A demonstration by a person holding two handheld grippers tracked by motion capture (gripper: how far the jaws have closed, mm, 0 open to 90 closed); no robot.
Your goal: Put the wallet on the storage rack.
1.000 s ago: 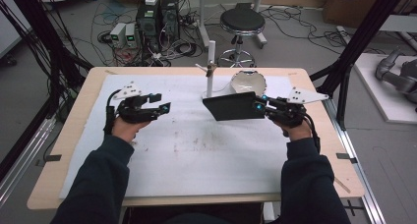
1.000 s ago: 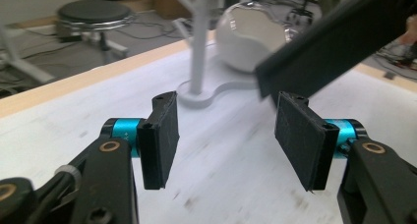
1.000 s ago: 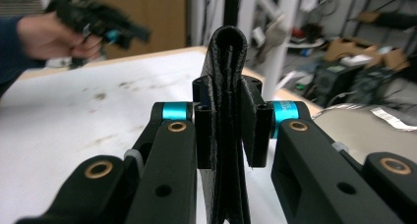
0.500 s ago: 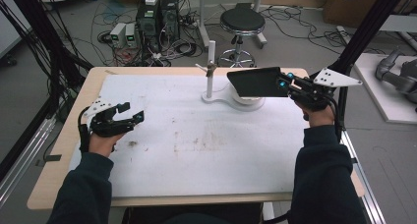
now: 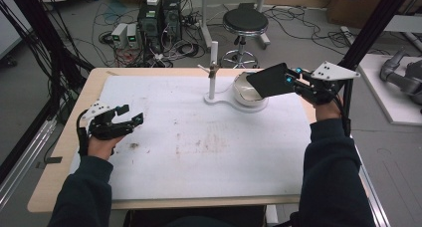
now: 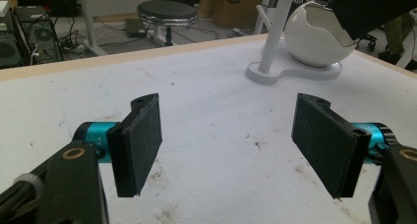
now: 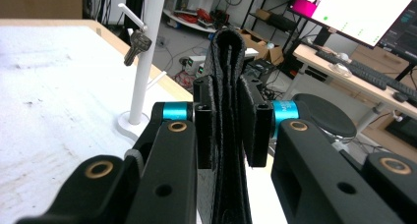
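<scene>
**Wallet lifted to the bowl, left hand lets go**

A second ago both hands met near the middle of the surface with the black wallet (image 5: 270, 80) between them — now they are well apart. The left hand-held gripper (image 5: 130, 118) has drawn back to the near left of the white surface (image 5: 199, 152), and its jaws have just been opening; they stand wide with nothing between the pads (image 6: 140, 143), only stained mat beyond. The right hand-held gripper (image 5: 293, 81) has carried the wallet up and away to the far right, where it hangs just over the white bowl (image 5: 244, 90) that shares a base with the slim key stand (image 5: 213, 70).

So the handover looks finished, and I judge the next step is setting the wallet into the bowl (or onto its rim).

The wallet itself is a flat, dark, folded piece — leathery, with layered edges plain in the right gripper view (image 7: 228, 111), where the jaws pinch it tightly from both sides, fold uppermost. A key (image 7: 136, 46) dangles from a peg of the stand.
</scene>
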